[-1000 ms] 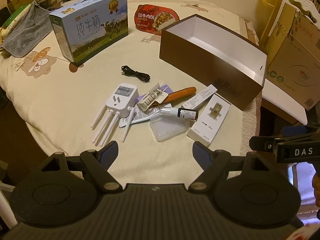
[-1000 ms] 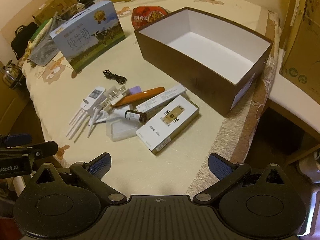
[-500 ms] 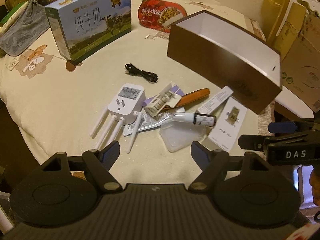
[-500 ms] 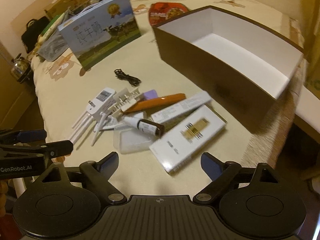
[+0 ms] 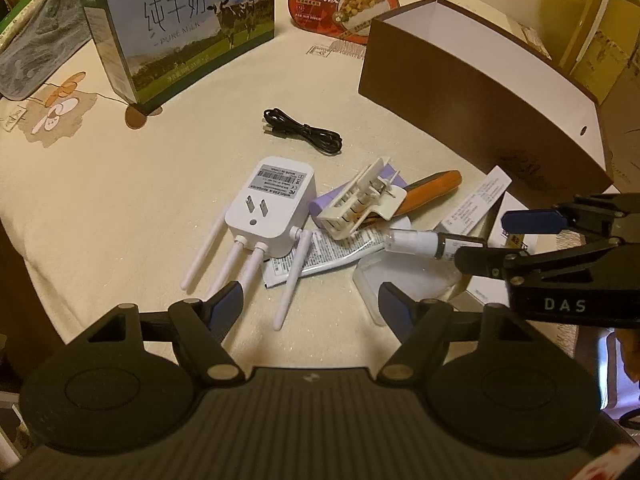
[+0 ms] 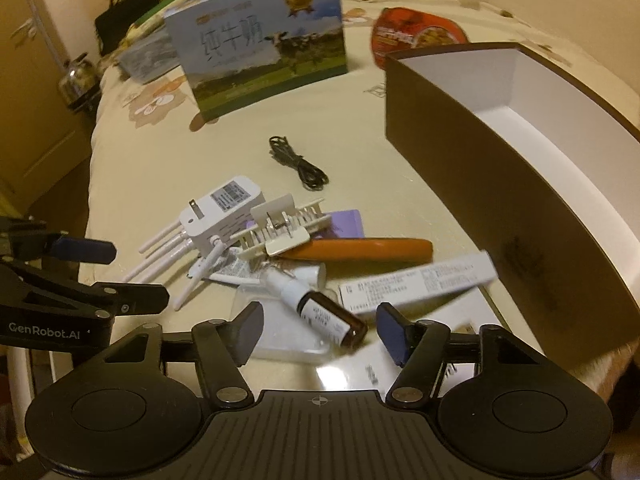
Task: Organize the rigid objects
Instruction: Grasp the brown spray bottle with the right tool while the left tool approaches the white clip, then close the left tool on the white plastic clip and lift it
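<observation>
- Cream cloth (image 5: pixel 132 184) covers the bench.
- Left gripper (image 5: pixel 310 300), spread and narrowing, hovers lower centre above the white router (image 5: pixel 270 212).
- Right gripper (image 6: pixel 320 326) is closing around the brown bottle (image 6: pixel 332 318), seemingly not yet touching.
- Brown box (image 6: pixel 520 184) sits right.

Cable (image 5: pixel 303 133) between milk carton (image 5: pixel 180 36) and box (image 5: pixel 480 92)

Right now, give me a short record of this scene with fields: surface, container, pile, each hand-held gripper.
surface: cream tablecloth
container: brown box, open, white inside, nothing seen in it
pile: white plug-in repeater, orange-handled tool, small brown bottle, long white carton
apart from pile: black cable
left hand-held gripper: closing, nothing between the jaws
right hand-held gripper: closing, bottle between the jaws, not gripped
</observation>
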Action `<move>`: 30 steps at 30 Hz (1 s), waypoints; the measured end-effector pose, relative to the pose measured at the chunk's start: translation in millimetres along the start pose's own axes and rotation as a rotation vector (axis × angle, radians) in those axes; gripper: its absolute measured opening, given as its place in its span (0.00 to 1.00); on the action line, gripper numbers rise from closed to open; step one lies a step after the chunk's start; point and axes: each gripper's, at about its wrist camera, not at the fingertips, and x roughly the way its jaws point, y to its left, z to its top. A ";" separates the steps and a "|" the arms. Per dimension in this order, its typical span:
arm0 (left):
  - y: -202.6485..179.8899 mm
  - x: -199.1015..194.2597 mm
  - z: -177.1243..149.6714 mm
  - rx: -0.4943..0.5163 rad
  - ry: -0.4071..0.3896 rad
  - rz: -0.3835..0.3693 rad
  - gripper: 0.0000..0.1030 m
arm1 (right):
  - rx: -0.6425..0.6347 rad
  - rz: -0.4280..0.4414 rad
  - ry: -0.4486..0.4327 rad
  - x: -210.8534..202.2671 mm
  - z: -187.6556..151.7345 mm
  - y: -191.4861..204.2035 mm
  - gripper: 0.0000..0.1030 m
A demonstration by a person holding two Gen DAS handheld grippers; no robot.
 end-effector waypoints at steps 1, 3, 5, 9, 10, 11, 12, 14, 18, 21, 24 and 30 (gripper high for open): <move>0.4 3.2 0.7 0.000 0.005 -0.001 0.69 | -0.011 0.004 0.003 3.6 0.4 -0.2 0.56; 1.0 9.3 1.9 0.000 0.014 -0.004 0.69 | -0.042 0.010 0.011 11.6 2.1 1.1 0.53; 1.5 14.8 2.1 0.000 0.022 -0.004 0.69 | -0.079 0.013 0.018 19.6 2.6 2.9 0.49; 3.7 23.5 1.8 -0.001 0.037 -0.005 0.69 | -0.158 0.021 0.035 33.5 -0.4 6.9 0.42; 4.2 24.9 1.4 0.000 0.040 -0.004 0.69 | -0.179 0.020 0.037 36.1 -1.6 8.2 0.41; 4.3 26.1 1.3 0.001 0.042 -0.004 0.69 | -0.201 0.017 0.041 38.6 -2.4 9.6 0.41; 4.4 27.4 1.2 0.002 0.044 -0.004 0.69 | -0.222 0.015 0.044 40.7 -3.7 11.2 0.41; 4.7 30.0 0.8 0.003 0.049 -0.003 0.69 | -0.270 0.013 0.037 42.4 -5.9 15.2 0.39; 3.8 34.3 0.7 0.009 0.056 -0.004 0.69 | -0.327 0.008 0.049 45.0 -7.8 21.1 0.23; 1.0 35.6 0.8 0.022 0.056 -0.003 0.69 | -0.333 0.002 0.048 46.1 -10.6 21.4 0.23; -2.4 35.3 1.4 0.037 0.051 -0.007 0.68 | -0.295 0.010 0.037 42.9 -12.1 17.4 0.21; -10.1 36.2 6.0 0.081 0.040 -0.006 0.68 | -0.152 0.019 0.000 20.8 -12.3 1.2 0.20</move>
